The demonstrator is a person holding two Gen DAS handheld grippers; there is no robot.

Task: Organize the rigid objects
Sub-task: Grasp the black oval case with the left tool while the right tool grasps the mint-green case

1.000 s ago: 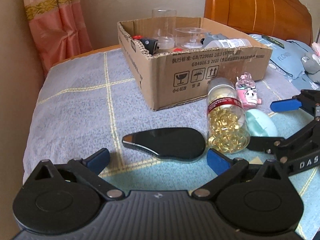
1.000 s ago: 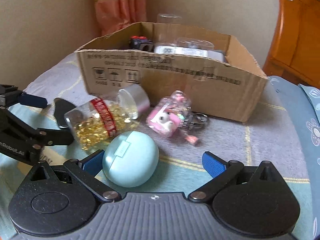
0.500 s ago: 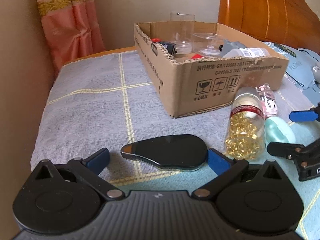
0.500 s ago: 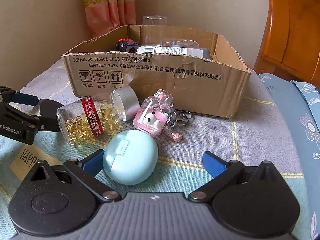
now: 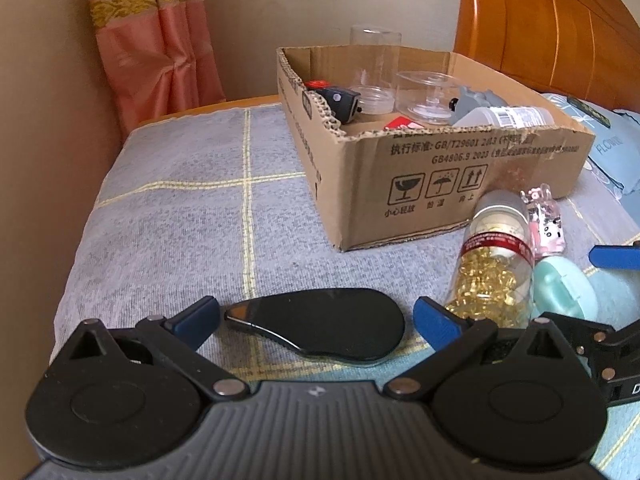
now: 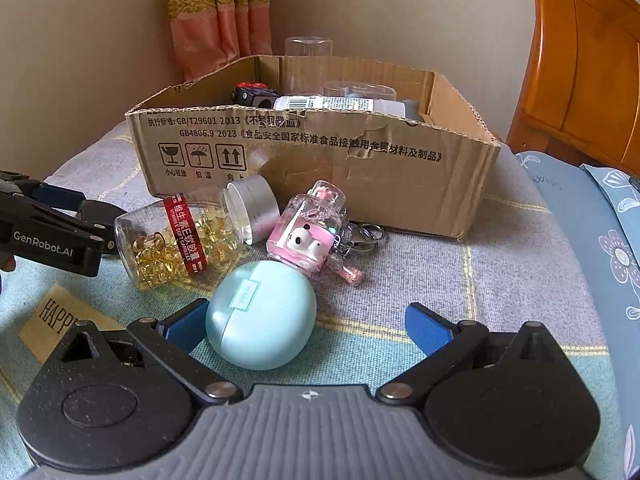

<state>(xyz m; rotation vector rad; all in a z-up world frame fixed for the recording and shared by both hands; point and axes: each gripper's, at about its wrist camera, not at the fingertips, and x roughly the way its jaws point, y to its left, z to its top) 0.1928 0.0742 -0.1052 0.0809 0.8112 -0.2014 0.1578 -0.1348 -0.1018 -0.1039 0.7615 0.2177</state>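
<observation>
A flat black teardrop-shaped object (image 5: 324,322) lies on the bedspread between the open fingers of my left gripper (image 5: 316,316). A clear bottle of yellow capsules (image 5: 494,264) (image 6: 188,236) lies on its side to the right. A mint-green oval case (image 6: 260,314) (image 5: 564,290) lies between the open fingers of my right gripper (image 6: 306,326), close to the left finger. A pink clear keychain charm (image 6: 310,230) (image 5: 546,222) lies by the cardboard box (image 5: 440,176) (image 6: 312,160). The left gripper's arm shows in the right wrist view (image 6: 44,236).
The box holds clear cups (image 5: 424,96), a white labelled bottle (image 6: 328,103), a black item (image 5: 340,102) and a grey item. A wooden headboard (image 5: 540,28) stands behind. A wall and pink curtain (image 5: 156,40) are at the left. Pillows (image 6: 600,216) lie to the right.
Both grippers have moved closer to their objects: the black object now sits between the left fingers, the mint case between the right fingers. Both stay open.
</observation>
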